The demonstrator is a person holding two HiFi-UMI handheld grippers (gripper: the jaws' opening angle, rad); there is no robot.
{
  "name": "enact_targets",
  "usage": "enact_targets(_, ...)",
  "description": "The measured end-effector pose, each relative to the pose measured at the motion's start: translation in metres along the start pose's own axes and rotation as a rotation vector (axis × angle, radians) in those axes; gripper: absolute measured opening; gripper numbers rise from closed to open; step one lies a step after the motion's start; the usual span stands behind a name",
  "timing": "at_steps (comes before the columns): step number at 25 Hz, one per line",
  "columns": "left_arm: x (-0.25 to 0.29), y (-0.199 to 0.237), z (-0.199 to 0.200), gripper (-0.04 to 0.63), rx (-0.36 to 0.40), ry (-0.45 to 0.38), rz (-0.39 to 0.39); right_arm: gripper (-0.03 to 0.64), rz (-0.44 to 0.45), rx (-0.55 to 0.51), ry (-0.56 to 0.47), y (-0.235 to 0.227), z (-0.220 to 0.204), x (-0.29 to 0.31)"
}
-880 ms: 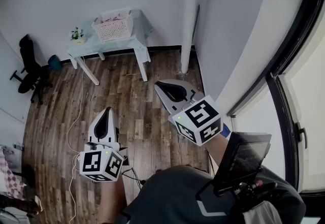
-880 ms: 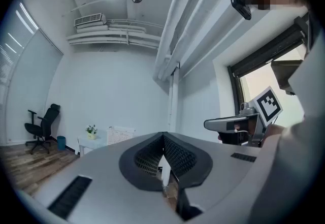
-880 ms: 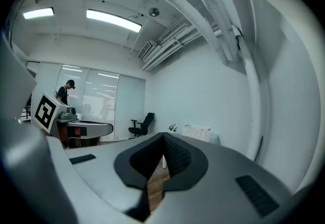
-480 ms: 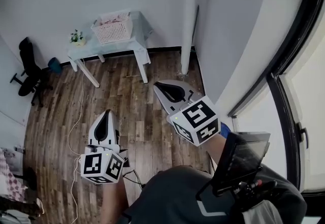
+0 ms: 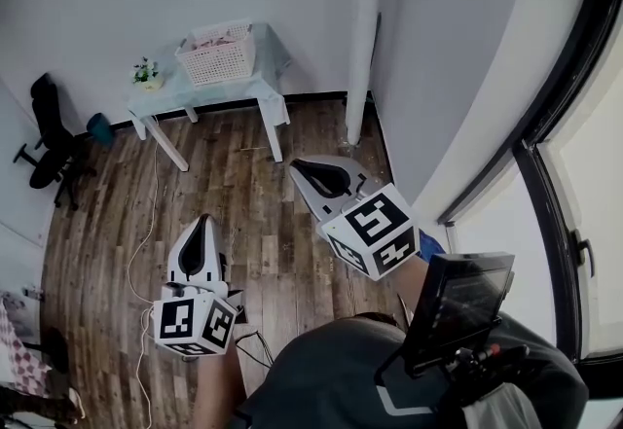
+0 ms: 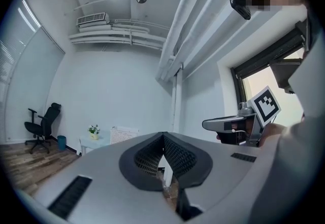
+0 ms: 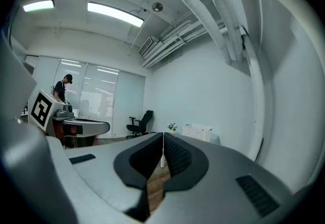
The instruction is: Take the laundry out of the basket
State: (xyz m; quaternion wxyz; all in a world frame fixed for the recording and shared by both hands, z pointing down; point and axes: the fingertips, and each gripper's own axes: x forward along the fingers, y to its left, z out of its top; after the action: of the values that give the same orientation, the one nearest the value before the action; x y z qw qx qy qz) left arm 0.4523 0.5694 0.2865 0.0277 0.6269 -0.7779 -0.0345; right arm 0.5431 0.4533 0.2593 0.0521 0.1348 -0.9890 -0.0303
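Note:
A white lattice laundry basket (image 5: 216,53) stands on a small pale table (image 5: 263,87) against the far wall, with pinkish laundry (image 5: 220,31) showing inside it. Both grippers hover over the wooden floor, well short of the table. My left gripper (image 5: 205,221) is shut with nothing in it and points toward the table. My right gripper (image 5: 297,165) is also shut and empty, and sits a little nearer the table. The basket (image 6: 123,134) appears small beyond the closed jaws in the left gripper view, and the basket (image 7: 198,131) appears likewise in the right gripper view.
A potted plant (image 5: 148,74) sits on the table's left end. A black office chair (image 5: 47,130) stands at the left, with a blue bin (image 5: 99,128) beside it. A white pillar (image 5: 362,38) rises right of the table. A cable (image 5: 146,223) runs across the floor.
Both grippers drifted slightly: the right one moved a little left and toward the table, and the left one sank slightly in the view. Both jaws stay shut.

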Motion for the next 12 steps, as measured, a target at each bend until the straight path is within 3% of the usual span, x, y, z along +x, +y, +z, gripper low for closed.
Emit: enact_targets(12, 0.01, 0.048, -0.012, 0.009, -0.021, -0.006, -0.007, 0.017, 0.001, 0.002, -0.011, 0.007, -0.003, 0.044)
